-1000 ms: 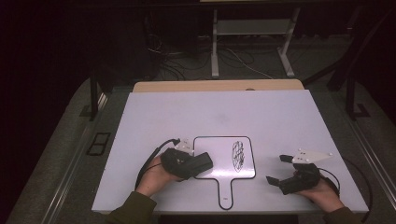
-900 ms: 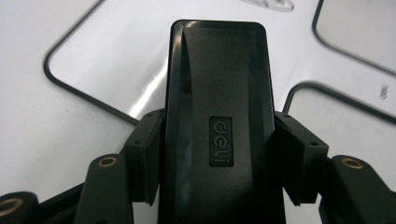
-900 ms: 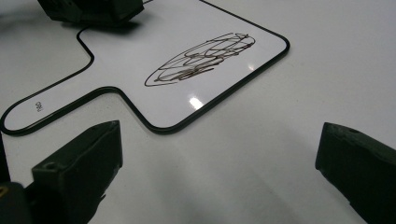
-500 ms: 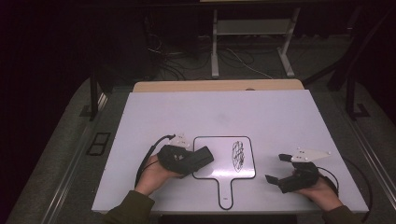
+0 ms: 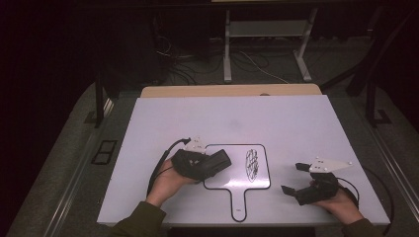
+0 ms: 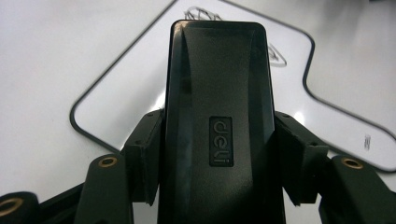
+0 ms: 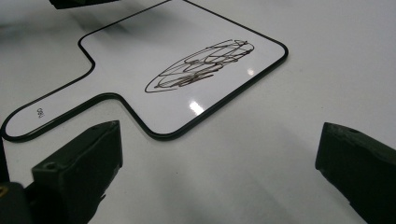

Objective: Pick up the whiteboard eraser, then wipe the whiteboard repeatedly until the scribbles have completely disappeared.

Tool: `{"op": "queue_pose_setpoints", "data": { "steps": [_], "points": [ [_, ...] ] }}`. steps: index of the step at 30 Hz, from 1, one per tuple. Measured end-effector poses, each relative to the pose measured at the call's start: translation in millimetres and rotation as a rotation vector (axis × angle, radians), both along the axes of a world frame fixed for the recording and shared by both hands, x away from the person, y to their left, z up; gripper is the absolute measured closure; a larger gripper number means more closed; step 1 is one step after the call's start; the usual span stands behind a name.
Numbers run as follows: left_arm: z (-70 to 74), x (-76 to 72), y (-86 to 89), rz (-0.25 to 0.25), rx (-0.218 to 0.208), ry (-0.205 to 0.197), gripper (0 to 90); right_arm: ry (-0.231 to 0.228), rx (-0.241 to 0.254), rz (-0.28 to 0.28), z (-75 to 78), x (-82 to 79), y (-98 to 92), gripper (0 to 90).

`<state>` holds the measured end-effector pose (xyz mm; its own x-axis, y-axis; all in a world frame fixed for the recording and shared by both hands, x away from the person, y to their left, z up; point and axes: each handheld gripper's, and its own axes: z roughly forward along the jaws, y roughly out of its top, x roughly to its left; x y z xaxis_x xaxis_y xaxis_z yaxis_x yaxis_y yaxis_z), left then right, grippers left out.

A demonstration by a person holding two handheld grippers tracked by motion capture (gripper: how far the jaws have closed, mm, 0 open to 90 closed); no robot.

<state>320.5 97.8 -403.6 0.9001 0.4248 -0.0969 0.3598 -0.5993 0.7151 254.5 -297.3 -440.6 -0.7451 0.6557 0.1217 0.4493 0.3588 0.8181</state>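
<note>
On the white table (image 5: 296,123), a small paddle-shaped whiteboard (image 5: 232,182) lies flat with a black scribble (image 5: 252,163) on its right half. The left gripper (image 5: 217,163) pinches a black eraser (image 6: 217,116), its two jaws pressed against the eraser's long sides, as the left gripper view shows plainly. Compared with a second ago, that hand has swung a little: the eraser then pointed across the board's left edge, and now its front end lies further over the board, angled toward the scribble but clearly short of it. The scribble looks the same in all three high views, so no ink has been wiped off yet. My reading is that the wiping stroke is just being lined up, and the eraser has to travel on to the right to meet the marks. The right gripper (image 5: 295,178) rests near the table's right front corner, well apart from the board, its jaws spread wide with nothing between them, in the same place as before
</note>
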Motion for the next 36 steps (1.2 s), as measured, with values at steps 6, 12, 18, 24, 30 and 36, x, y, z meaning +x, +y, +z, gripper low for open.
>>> {"op": "queue_pose_setpoints", "data": {
  "steps": [6,12,18,24,30,36],
  "points": [
    [7.9,4.1,-3.7,-0.014,-0.041,-0.001,38.8,-0.001,0.001,-0.005,0.0,0.6,0.3,0.0],
    [8.0,12.2,-14.7,-0.033,-0.035,0.019,38.8,0.0,0.003,-0.009,0.0,0.7,0.3,0.0],
    [8.7,19.7,-30.3,-0.022,-0.024,-0.01,38.8,0.002,0.007,-0.011,-0.5,1.0,0.0,0.0],
    [11.9,28.1,-48.2,-0.031,-0.027,-0.03,38.8,0.006,0.01,-0.013,0.0,0.6,-1.0,0.0],
    [12.3,38.9,-63.9,-0.016,-0.022,-0.026,38.8,0.005,0.013,-0.015,-0.2,0.7,-1.6,0.0],
    [7.3,50.3,-84.8,-0.038,0.003,-0.019,38.9,0.005,0.015,-0.016,-0.2,0.8,-2.1,0.0]
  ]
}}
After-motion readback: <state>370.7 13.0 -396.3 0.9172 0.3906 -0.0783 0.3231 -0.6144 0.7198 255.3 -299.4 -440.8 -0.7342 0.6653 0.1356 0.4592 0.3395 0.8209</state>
